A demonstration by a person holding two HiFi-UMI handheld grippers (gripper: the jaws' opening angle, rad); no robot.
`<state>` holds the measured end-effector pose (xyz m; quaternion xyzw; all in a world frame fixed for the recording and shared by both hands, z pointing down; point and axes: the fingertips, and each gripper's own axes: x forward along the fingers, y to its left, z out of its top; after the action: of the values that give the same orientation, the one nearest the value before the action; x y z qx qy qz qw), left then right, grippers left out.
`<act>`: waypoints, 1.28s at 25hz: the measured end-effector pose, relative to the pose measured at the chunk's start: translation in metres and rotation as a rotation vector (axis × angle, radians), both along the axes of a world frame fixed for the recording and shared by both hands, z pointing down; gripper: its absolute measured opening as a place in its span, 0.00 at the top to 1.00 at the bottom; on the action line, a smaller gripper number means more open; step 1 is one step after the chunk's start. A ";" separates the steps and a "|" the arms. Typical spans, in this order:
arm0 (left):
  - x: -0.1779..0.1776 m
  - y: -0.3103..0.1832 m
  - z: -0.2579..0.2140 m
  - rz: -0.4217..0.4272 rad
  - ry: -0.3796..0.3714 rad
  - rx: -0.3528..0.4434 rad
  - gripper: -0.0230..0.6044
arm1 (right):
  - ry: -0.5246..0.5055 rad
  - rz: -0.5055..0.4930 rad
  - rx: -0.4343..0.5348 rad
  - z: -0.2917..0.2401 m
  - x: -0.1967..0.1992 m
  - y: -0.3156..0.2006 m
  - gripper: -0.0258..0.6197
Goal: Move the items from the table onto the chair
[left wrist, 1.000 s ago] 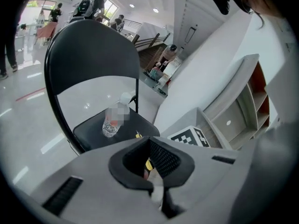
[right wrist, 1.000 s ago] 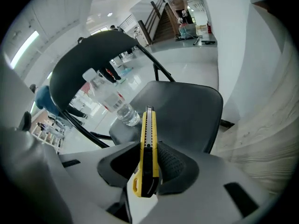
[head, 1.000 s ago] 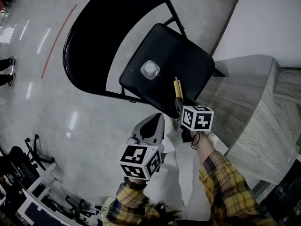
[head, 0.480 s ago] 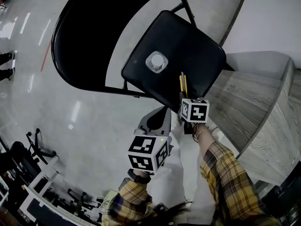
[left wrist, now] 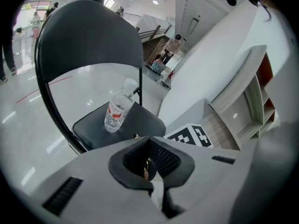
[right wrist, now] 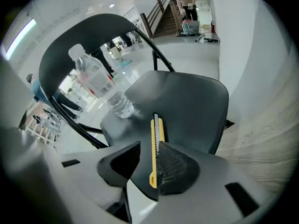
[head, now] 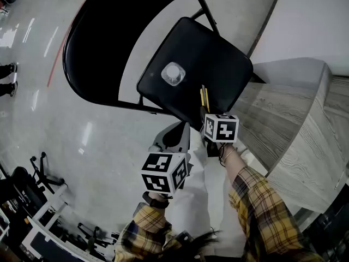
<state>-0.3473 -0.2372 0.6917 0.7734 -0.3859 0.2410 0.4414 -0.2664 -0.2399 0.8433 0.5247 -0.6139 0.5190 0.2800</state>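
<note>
A black folding chair [head: 218, 64] stands on the floor. On its seat a clear water bottle [head: 173, 73] [right wrist: 100, 85] [left wrist: 117, 111] stands upright. A yellow utility knife [head: 204, 98] [right wrist: 154, 148] lies by the seat's front edge and points toward the backrest. My right gripper [head: 207, 121] [right wrist: 147, 148] is open around the knife's rear end. The knife rests along the right pad, and the left jaw stands clear of it. My left gripper [head: 184, 127] [left wrist: 149, 146] hangs just short of the seat's front edge, shut with nothing in it.
A grey wood-grain table [head: 283, 130] lies to the right of the chair, with a white wall [head: 311, 21] beyond it. An open shelf unit [left wrist: 252, 106] stands further right. Exercise equipment [head: 32, 201] crowds the floor at lower left, and a person's feet [head: 5, 81] show at the left edge.
The head view has shifted slightly. My right gripper has edged a little closer to the seat. Bottle and knife keep their places on the chair, and the left gripper stays beside it.
</note>
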 end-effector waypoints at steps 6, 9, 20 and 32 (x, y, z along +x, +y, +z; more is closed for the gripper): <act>0.000 0.001 -0.043 -0.033 0.007 0.040 0.96 | -0.112 -0.005 0.099 -0.082 -0.018 -0.002 0.76; -0.001 0.006 -0.077 -0.063 0.014 0.077 0.96 | -0.164 -0.046 0.143 -0.131 -0.028 0.012 0.76; 0.081 0.027 -0.227 -0.051 0.113 0.226 0.96 | -0.358 -0.133 0.291 -0.316 -0.003 0.109 0.76; 0.313 0.159 -0.374 0.182 0.280 0.394 0.96 | -0.314 -0.008 0.603 -0.480 0.226 0.246 0.76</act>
<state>-0.0341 -0.0787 0.3177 0.9018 -0.2892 0.0907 0.3079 -0.0402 0.0063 0.3631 0.4951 -0.7776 0.3873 0.0162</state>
